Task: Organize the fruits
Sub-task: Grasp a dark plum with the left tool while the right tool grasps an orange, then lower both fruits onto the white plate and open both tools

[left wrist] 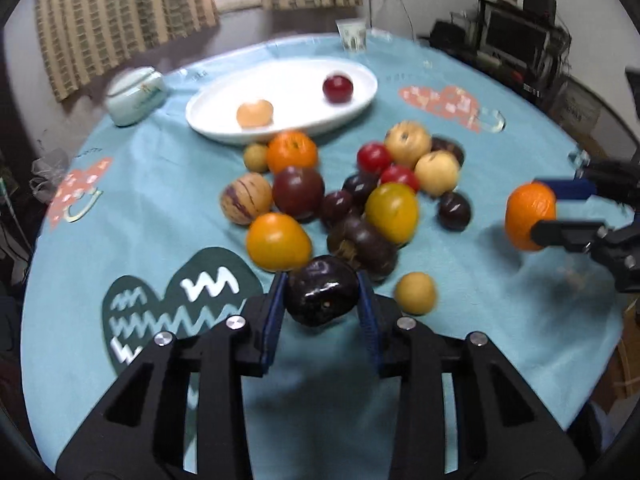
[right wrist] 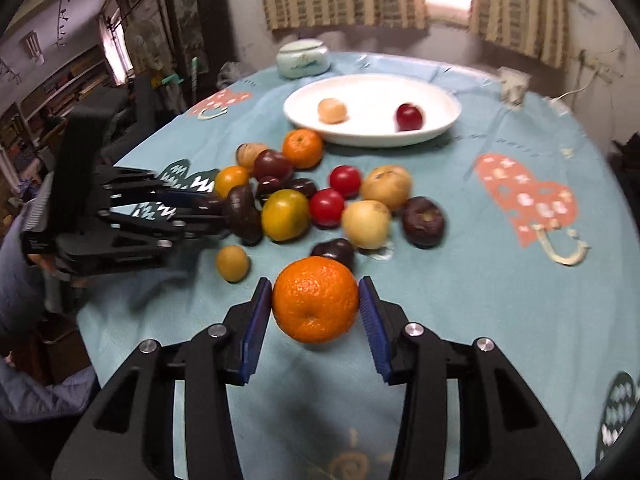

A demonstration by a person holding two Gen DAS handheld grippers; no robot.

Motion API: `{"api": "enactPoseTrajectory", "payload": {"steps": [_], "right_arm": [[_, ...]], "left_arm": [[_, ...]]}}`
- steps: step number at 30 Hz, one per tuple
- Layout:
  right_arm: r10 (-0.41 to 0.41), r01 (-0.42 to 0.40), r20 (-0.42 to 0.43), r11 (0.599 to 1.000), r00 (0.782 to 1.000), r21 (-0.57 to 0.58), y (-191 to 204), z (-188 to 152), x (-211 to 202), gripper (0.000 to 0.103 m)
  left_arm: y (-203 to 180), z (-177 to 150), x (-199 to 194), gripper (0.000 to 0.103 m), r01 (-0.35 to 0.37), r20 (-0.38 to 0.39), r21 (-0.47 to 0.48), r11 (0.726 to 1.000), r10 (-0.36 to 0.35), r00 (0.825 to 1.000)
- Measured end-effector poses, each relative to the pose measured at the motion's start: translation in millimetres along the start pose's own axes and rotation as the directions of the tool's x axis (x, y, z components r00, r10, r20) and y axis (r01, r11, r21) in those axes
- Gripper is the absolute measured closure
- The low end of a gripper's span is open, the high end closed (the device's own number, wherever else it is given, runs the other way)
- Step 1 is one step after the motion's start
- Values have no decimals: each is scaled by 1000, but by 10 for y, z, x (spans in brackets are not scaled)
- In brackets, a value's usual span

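Note:
My left gripper (left wrist: 322,296) is shut on a dark purple fruit (left wrist: 322,296) and holds it above the blue tablecloth; it also shows in the right wrist view (right wrist: 240,216). My right gripper (right wrist: 316,300) is shut on an orange (right wrist: 316,300), seen at the right in the left wrist view (left wrist: 530,216). A white oval plate (left wrist: 360,100) at the back holds a tan fruit (left wrist: 255,113) and a red fruit (left wrist: 338,88). A pile of several mixed fruits (left wrist: 344,200) lies in the middle of the table.
A pale green lidded jar (left wrist: 136,96) stands left of the plate. A paper cup (left wrist: 353,34) stands at the far edge. A small yellow fruit (left wrist: 415,293) lies right of my left gripper. Shelves with electronics (left wrist: 516,40) stand beyond the table.

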State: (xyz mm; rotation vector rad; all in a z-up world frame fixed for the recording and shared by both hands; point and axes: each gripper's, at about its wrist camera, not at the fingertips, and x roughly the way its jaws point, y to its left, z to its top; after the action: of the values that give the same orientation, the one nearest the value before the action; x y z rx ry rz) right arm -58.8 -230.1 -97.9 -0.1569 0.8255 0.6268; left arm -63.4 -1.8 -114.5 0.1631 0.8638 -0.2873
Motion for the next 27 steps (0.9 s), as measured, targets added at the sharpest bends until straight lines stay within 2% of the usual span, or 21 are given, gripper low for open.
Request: {"api": "enactPoseTrajectory", "payload": {"steps": [2, 4, 8, 12, 15, 19, 21, 23, 27], "right_arm": [[8, -8, 10, 1000, 1000, 10, 9, 2, -102, 58], [-11, 12, 26, 999, 1000, -37, 51, 131, -163, 58], [-26, 33, 130, 998, 991, -52, -24, 678, -273, 58], [-6, 15, 216, 999, 976, -40, -180, 1159, -272, 58], [0, 0, 204, 1000, 979, -3, -349, 1480, -16, 58], [13, -31, 140, 991, 990, 132, -699, 1991, 577, 58], [0, -19, 104, 984, 995, 178, -829, 2137, 874, 58], [-19, 11, 31, 971, 999, 238, -992, 2234, 1255, 58], [-56, 73, -68, 958, 996, 277, -1177, 2318, 1767, 58]], "left_arm": [[-28, 109, -128, 68, 3, 22, 1, 1000, -3, 1000], [-54, 315, -253, 68, -36, 82, 32, 999, 33, 996], [29, 870, -397, 68, -61, 188, 15, 998, 57, 980], [223, 1257, -296, 68, -42, 227, -51, 998, 52, 972], [348, 1533, 48, 68, -51, 181, -100, 994, 68, 981], [580, 1864, 639, 68, -86, 86, -166, 982, 101, 991], [690, 1962, 906, 68, -128, 36, -184, 974, 137, 990], [772, 2009, 1175, 68, -153, -25, -179, 972, 151, 988], [835, 2038, 1445, 67, -180, -74, -159, 971, 170, 983]]}}
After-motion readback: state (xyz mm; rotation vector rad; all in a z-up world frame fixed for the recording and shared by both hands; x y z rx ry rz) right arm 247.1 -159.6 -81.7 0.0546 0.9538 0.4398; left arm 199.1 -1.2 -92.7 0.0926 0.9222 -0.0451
